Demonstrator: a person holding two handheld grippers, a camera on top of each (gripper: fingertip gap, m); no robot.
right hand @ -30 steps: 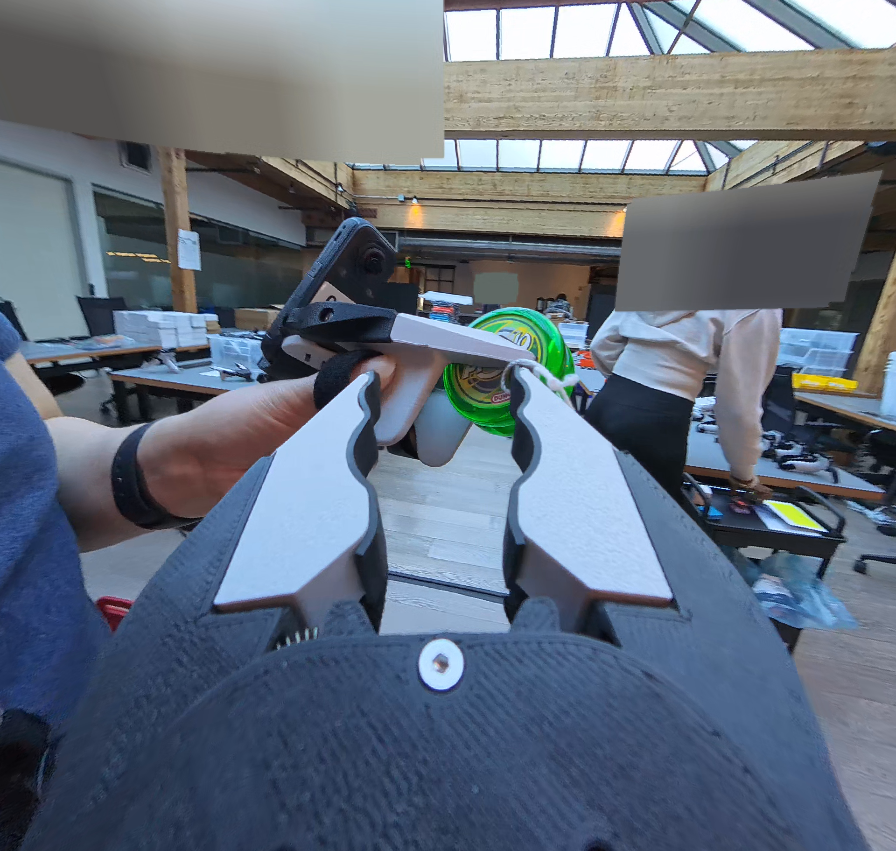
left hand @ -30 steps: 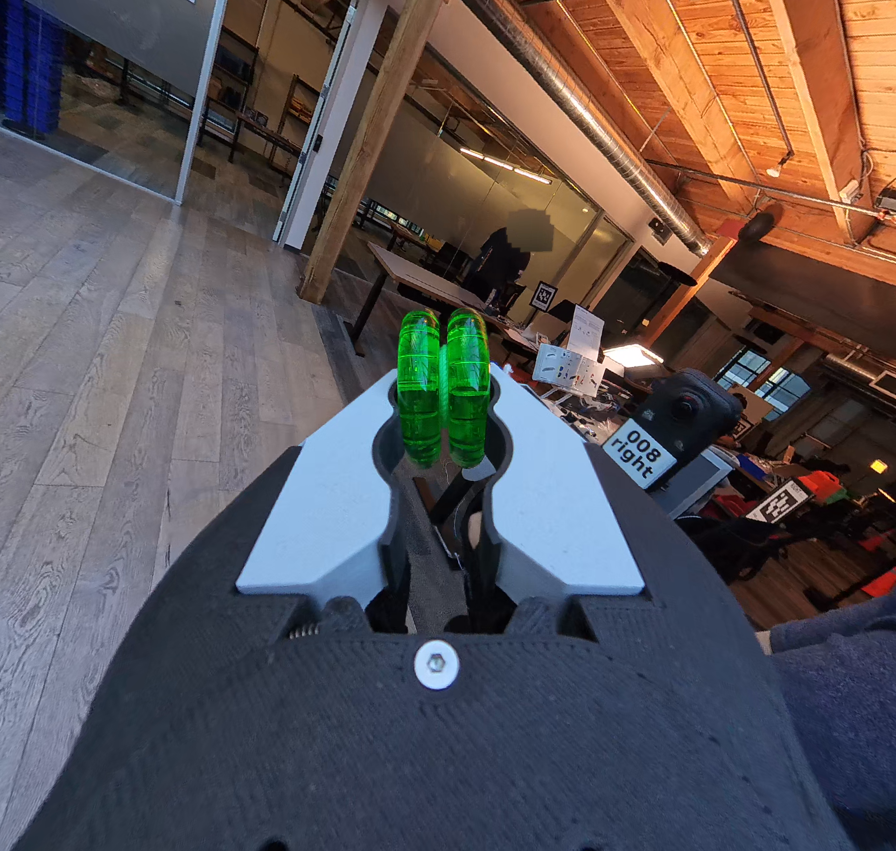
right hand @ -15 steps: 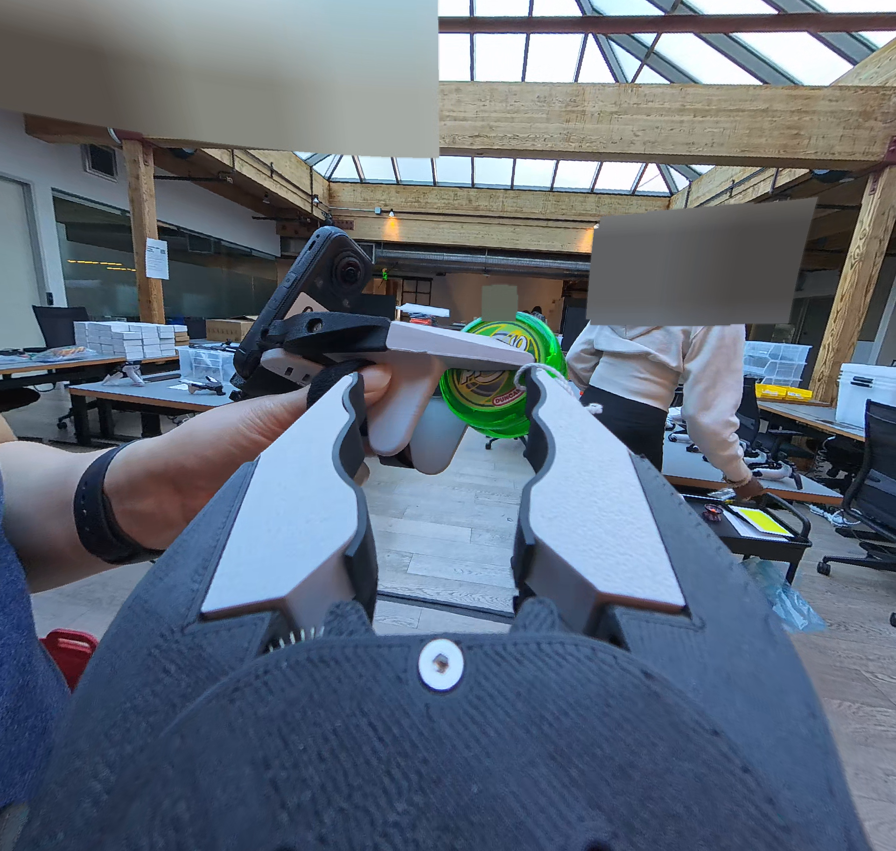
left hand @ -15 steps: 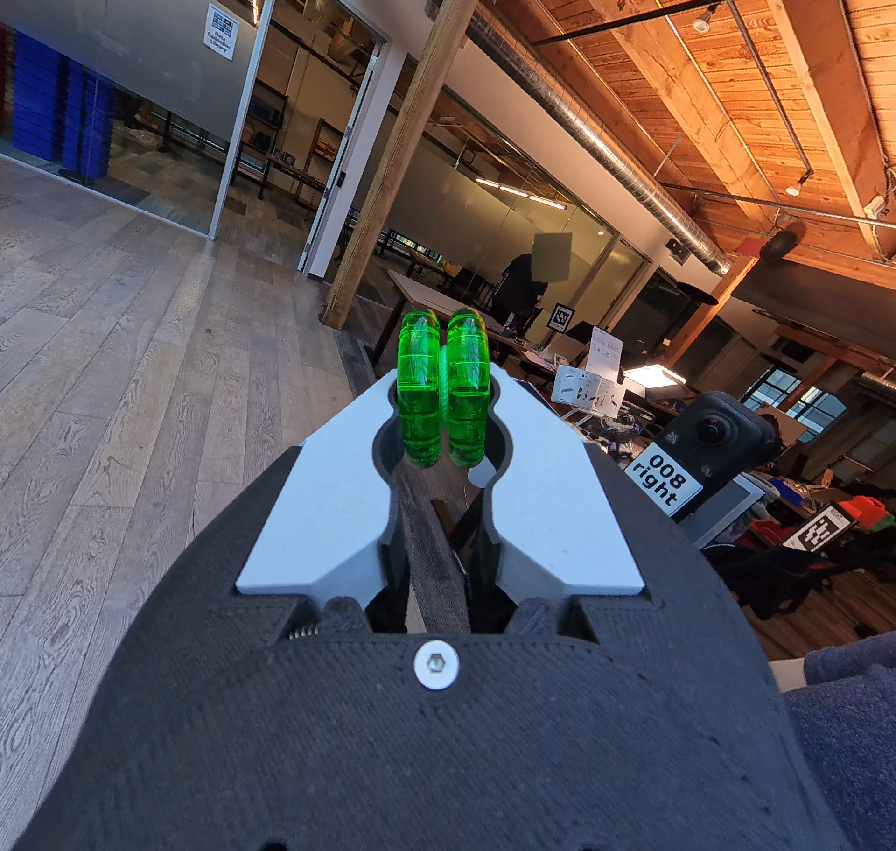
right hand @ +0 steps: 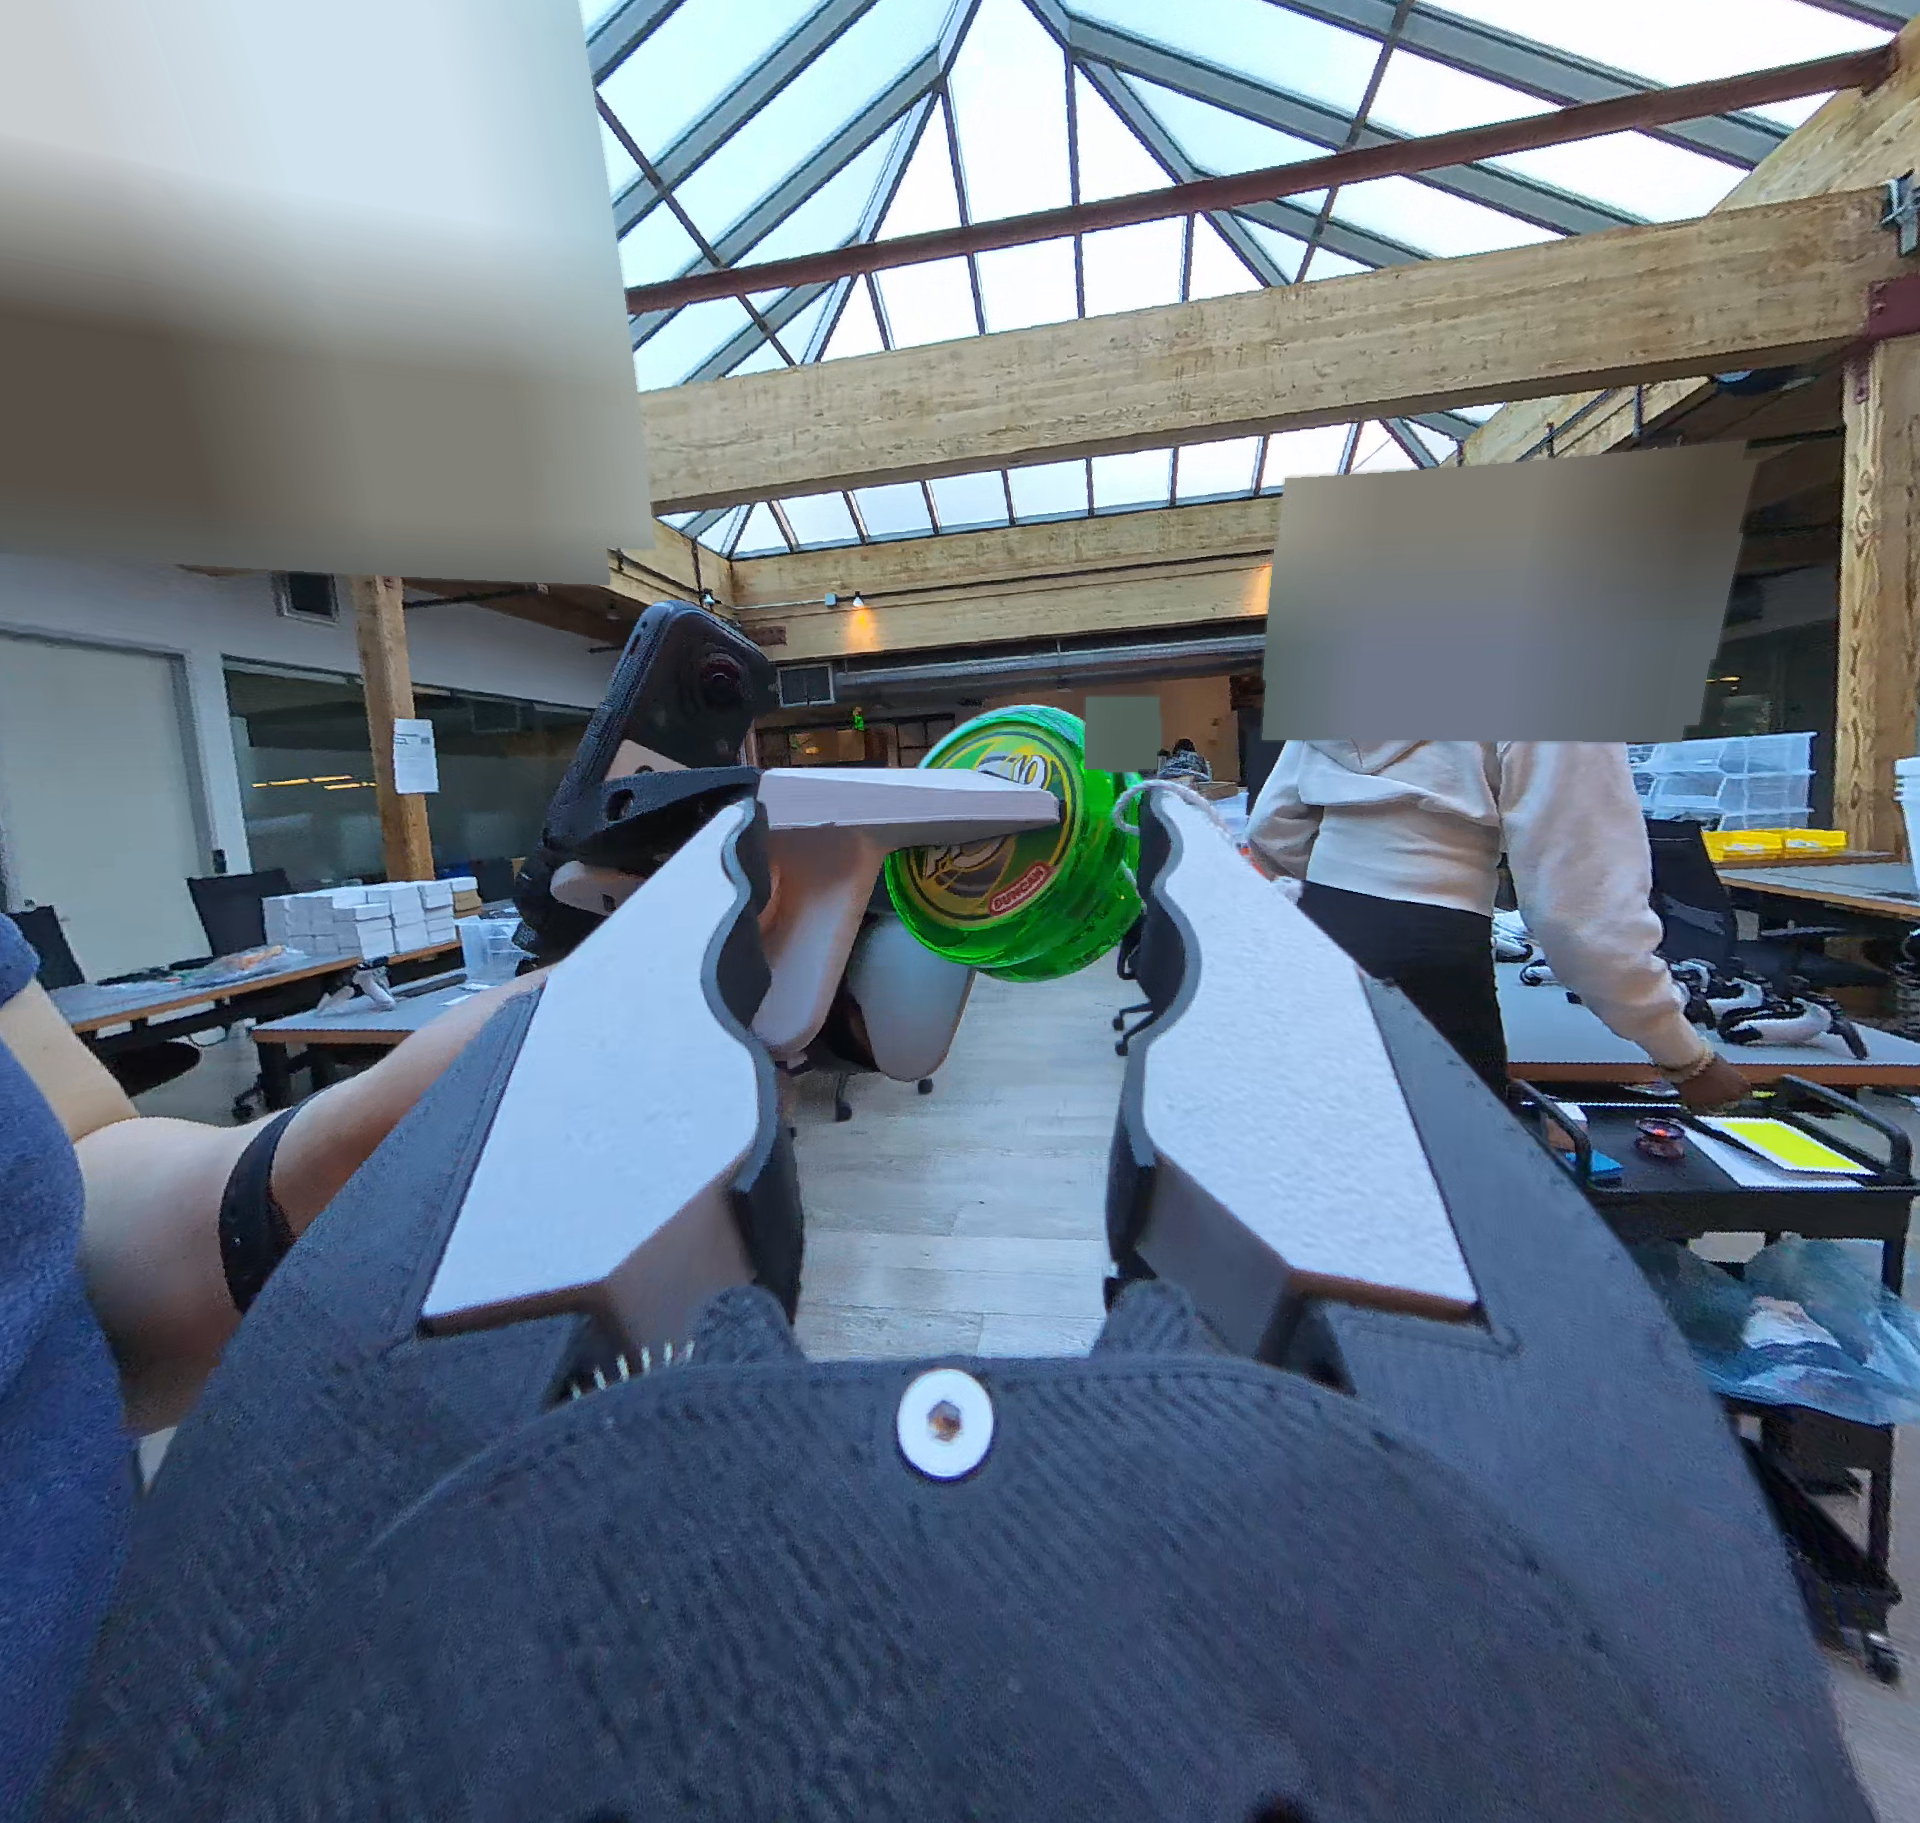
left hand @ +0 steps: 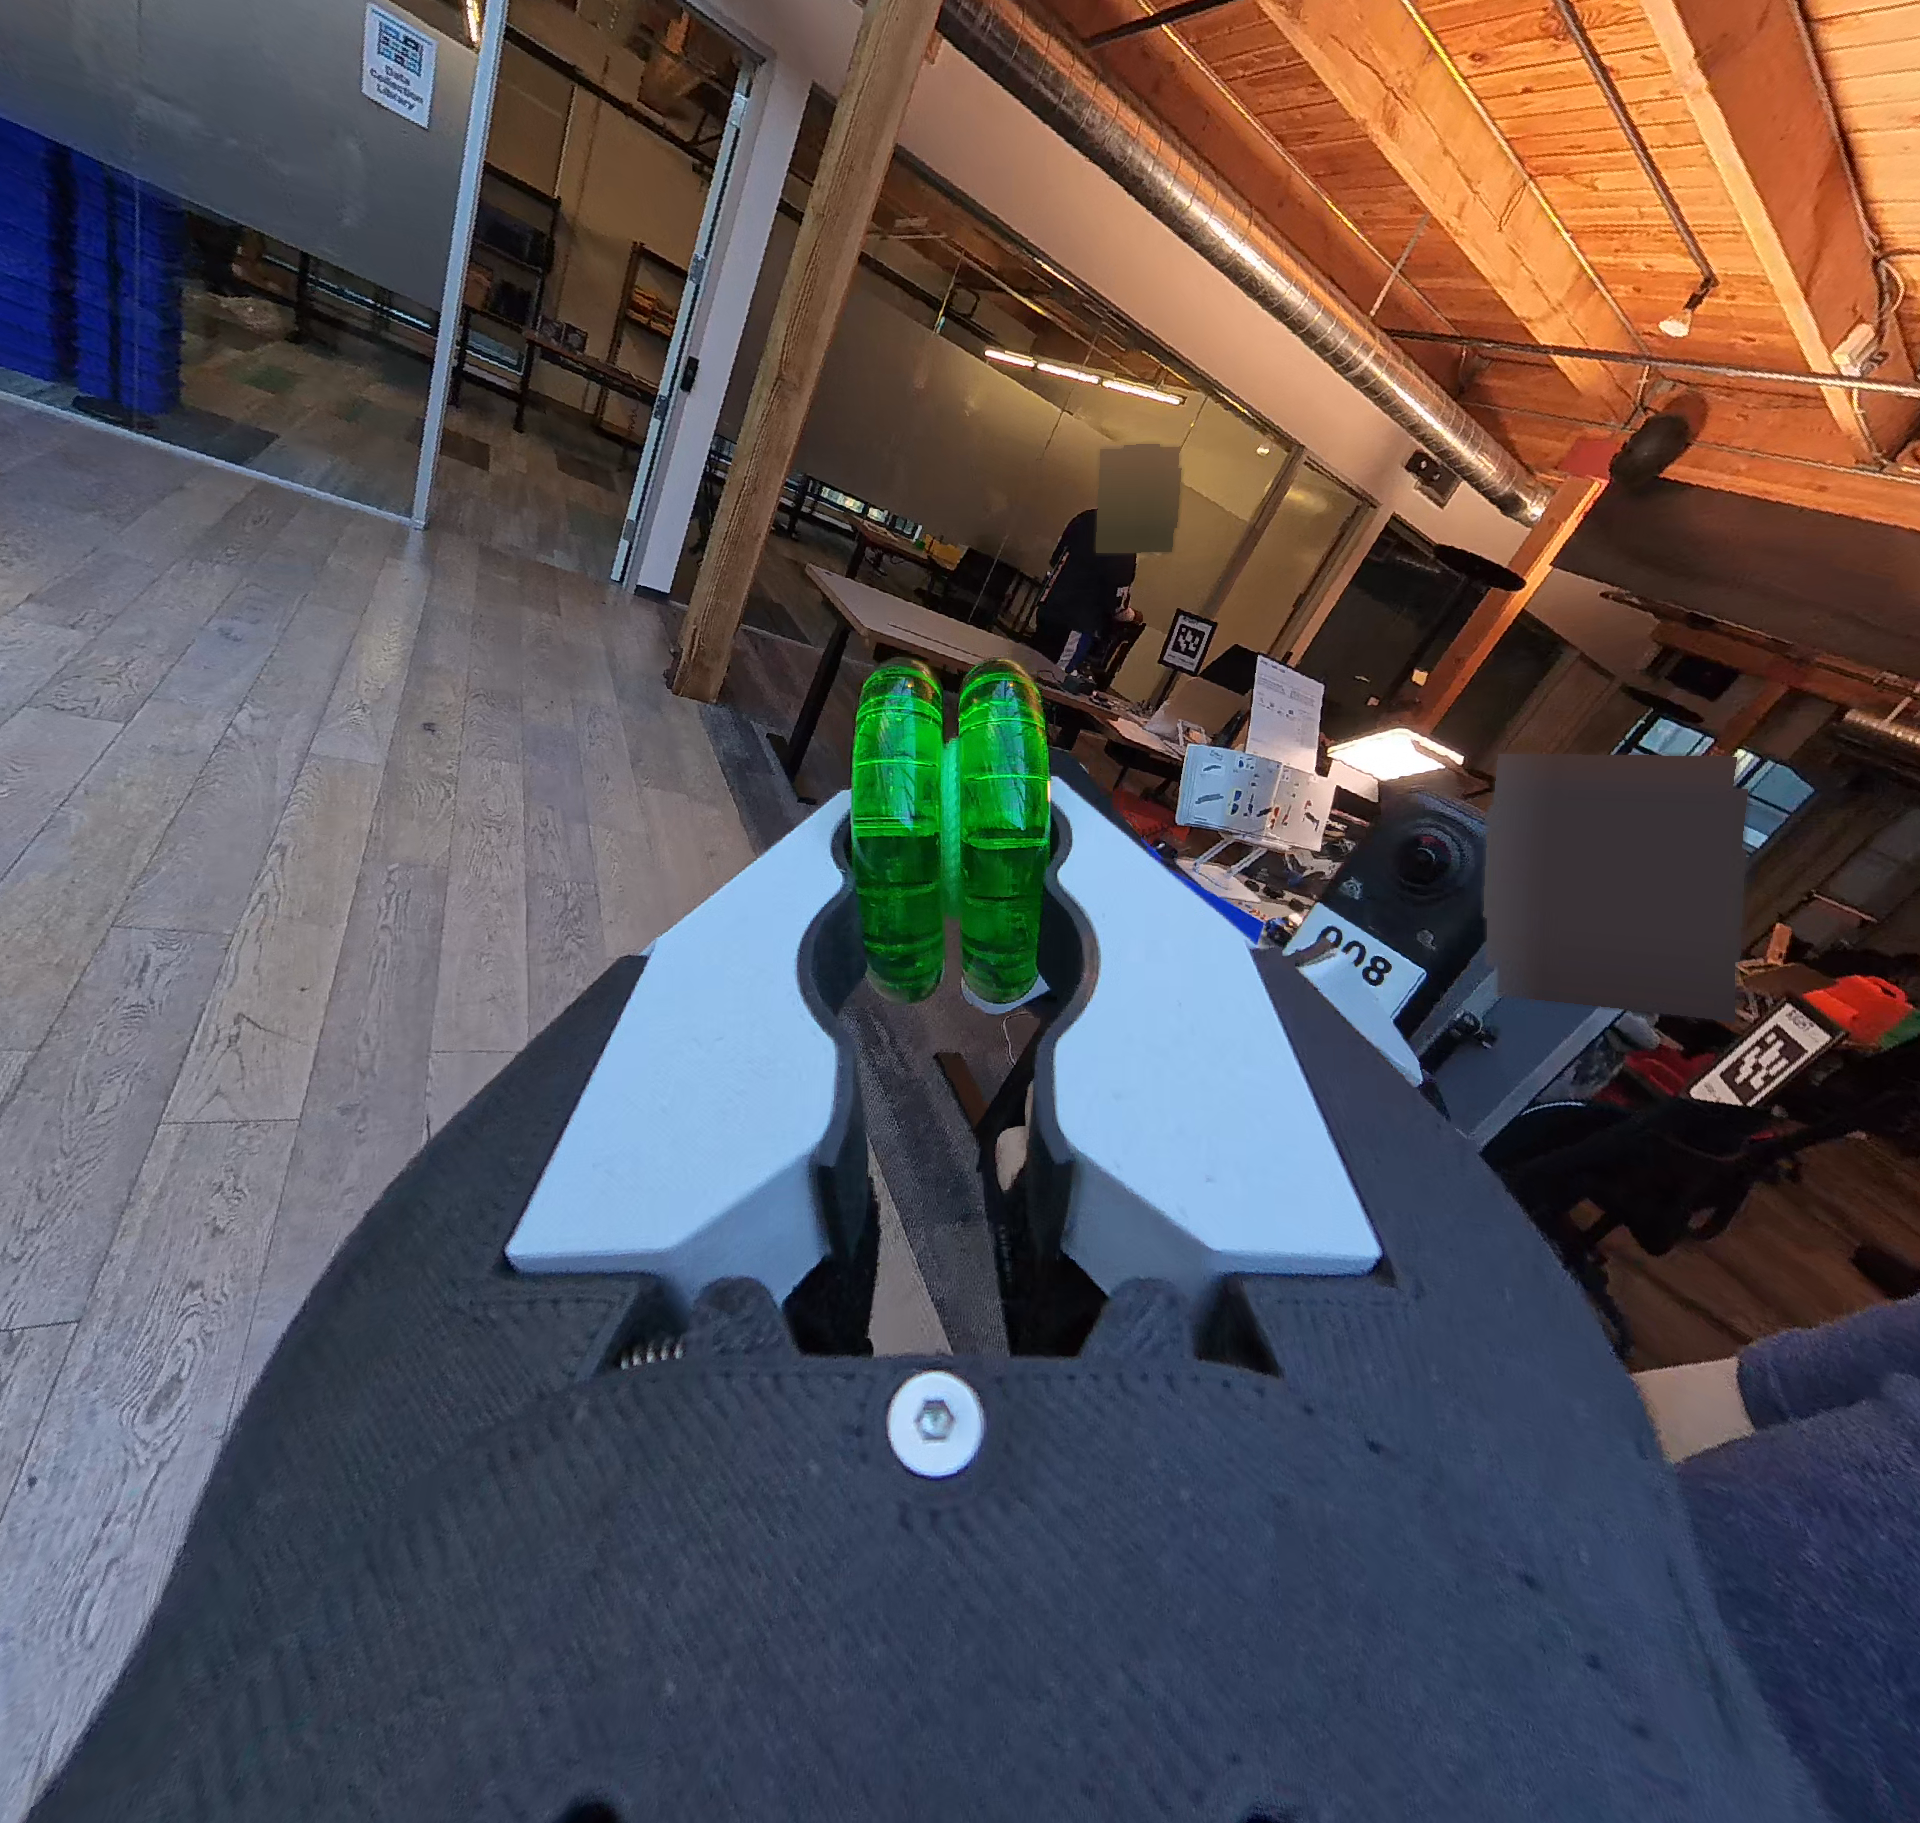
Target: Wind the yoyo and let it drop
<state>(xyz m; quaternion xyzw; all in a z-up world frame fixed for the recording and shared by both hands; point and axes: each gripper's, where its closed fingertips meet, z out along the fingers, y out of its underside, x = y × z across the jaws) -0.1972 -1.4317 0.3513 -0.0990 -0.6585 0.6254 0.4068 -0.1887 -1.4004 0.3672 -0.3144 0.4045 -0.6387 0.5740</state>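
Note:
A translucent green yoyo [left hand: 948, 838] is clamped edge-on between the fingertips of my left gripper [left hand: 948, 823], held up in the air. In the right wrist view the same yoyo [right hand: 977, 900] shows its printed face, gripped by the left gripper's pale fingers [right hand: 894, 802]. My right gripper [right hand: 943, 823] is open, with the yoyo just beyond its fingertips. The white string [right hand: 1138, 791] loops over the tip of its right finger. The right gripper's camera housing [left hand: 1418, 869] shows close to the right of the yoyo.
A person in a cream top [right hand: 1455, 838] stands at a table [right hand: 1621, 1046] to the right, beside a black cart [right hand: 1766, 1191]. Desks with white boxes [right hand: 364, 916] stand at the left. A wooden post [left hand: 810, 319] and another person [left hand: 1091, 578] are far ahead over the wood floor [left hand: 260, 838].
Both grippers have tilted and shifted while the yoyo stays clamped in the left one. The right gripper's jaws have spread a little wider and now frame the yoyo more closely.

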